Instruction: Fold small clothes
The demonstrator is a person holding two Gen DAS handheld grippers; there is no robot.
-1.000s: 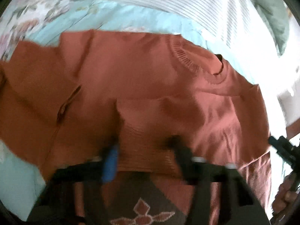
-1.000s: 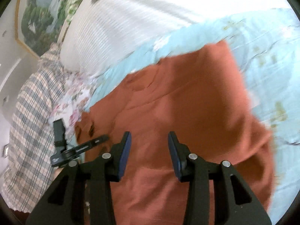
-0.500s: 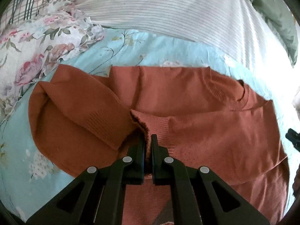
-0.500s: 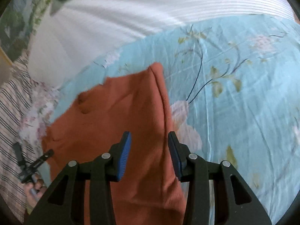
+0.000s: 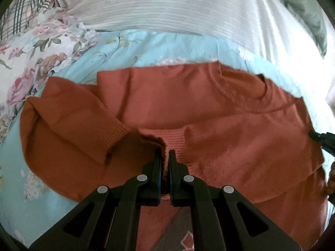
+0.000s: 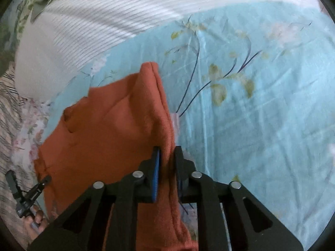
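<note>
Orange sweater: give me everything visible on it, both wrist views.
The sweater is a rust-orange knit with a ribbed round collar and ribbed cuffs. It lies flat on the light blue floral sheet, collar towards the white striped bedding. One sleeve is folded in across the body. The left gripper is shut on a ribbed edge near the middle. The right gripper is closing on the sweater's side edge, knit between its fingers. A grey patterned patch shows at the bottom of the left wrist view.
</note>
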